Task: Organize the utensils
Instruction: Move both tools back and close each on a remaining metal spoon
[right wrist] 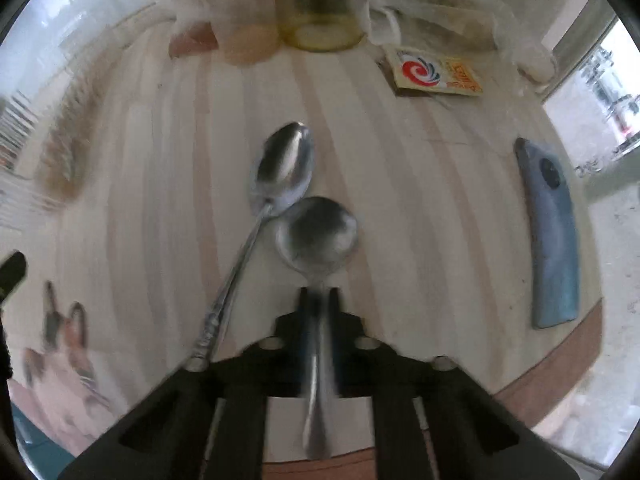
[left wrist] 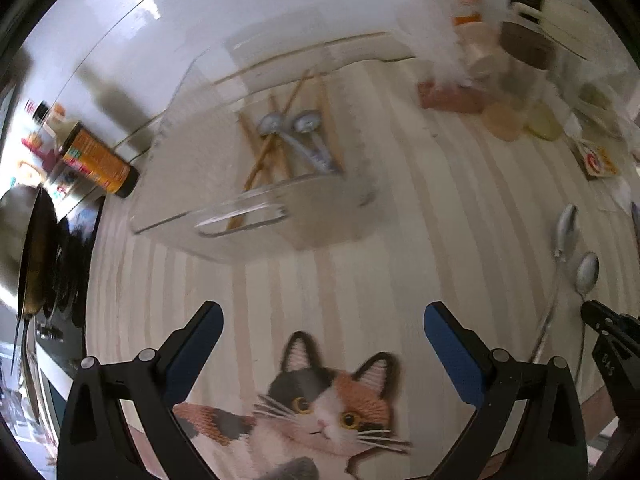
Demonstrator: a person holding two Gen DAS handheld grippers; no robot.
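- Spoons, two, on the striped tabletop (right wrist: 420,184): the round-bowled spoon (right wrist: 318,234) lies with its handle running back between the fingers of the right gripper (right wrist: 319,296); the oval-bowled spoon (right wrist: 286,164) lies just beside it, its bowl touching or overlapping the round bowl's rim, its handle slanting away to the lower left.
- Right gripper: jaws drawn narrow and clamped on the round spoon's handle, close behind the bowl.
- Left gripper (left wrist: 323,320): jaws spread wide, nothing between them; it hangs over a cat-shaped mat (left wrist: 320,412).
- Clear container (left wrist: 256,152), beyond the left gripper: already holds two spoons and several wooden chopsticks (left wrist: 260,156); judged to be the destination.
- Risk, slip: the handle is thin and smooth, so it may pivot or slide in the pads when lifted.
- Risk, drag: the bowls meet, so lifting one could shift the oval spoon.
- Risk, collision: bottles and jars (right wrist: 320,12) crowd the table's far edge; a phone (right wrist: 554,236) lies to the right.
- Note: both views are blurred; exact contact between the bowls cannot be settled.
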